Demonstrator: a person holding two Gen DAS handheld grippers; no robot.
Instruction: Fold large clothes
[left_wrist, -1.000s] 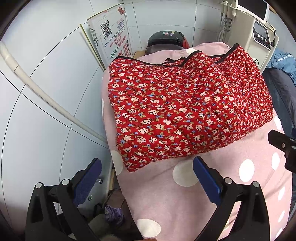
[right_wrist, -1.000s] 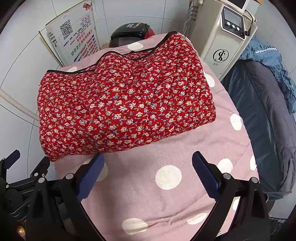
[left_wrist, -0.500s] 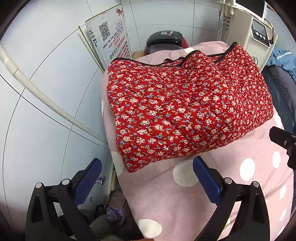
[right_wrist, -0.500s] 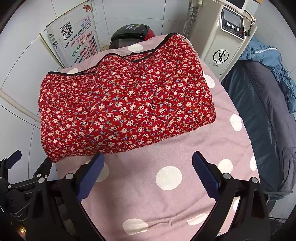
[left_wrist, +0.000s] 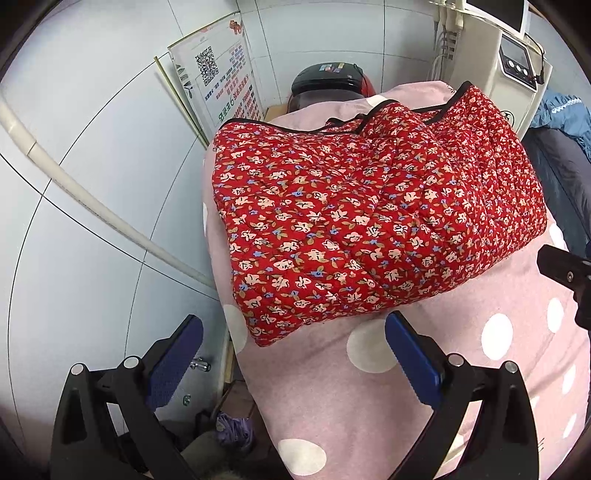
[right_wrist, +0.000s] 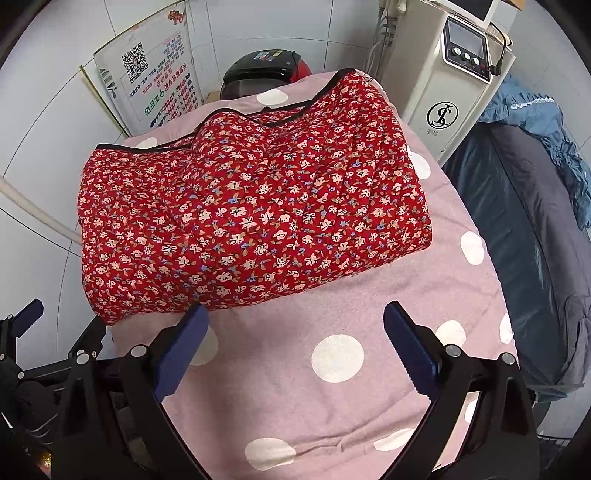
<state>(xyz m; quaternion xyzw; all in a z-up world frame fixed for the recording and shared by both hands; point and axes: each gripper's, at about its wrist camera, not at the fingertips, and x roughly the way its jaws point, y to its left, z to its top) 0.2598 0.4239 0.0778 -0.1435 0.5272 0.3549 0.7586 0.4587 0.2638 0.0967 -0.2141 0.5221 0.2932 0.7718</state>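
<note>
A red quilted garment with a small flower print and black trim (left_wrist: 373, 218) lies folded into a thick block on the pink polka-dot bed cover (left_wrist: 369, 398). It also shows in the right wrist view (right_wrist: 251, 225). My left gripper (left_wrist: 293, 341) is open and empty, held above the bed's left edge just short of the garment's near corner. My right gripper (right_wrist: 295, 334) is open and empty above the bare cover (right_wrist: 314, 406) in front of the garment. Neither touches the cloth.
A tiled wall with a white pipe (left_wrist: 92, 206) runs along the left. A printed sign (right_wrist: 147, 85) and a black-red appliance (right_wrist: 266, 70) stand behind the bed. A white machine (right_wrist: 454, 85) stands at back right. Dark bedding (right_wrist: 524, 236) with blue cloth lies to the right.
Both grippers have drifted slightly; the garment sits a little higher in the left view. Both stay open and the garment has not moved.
</note>
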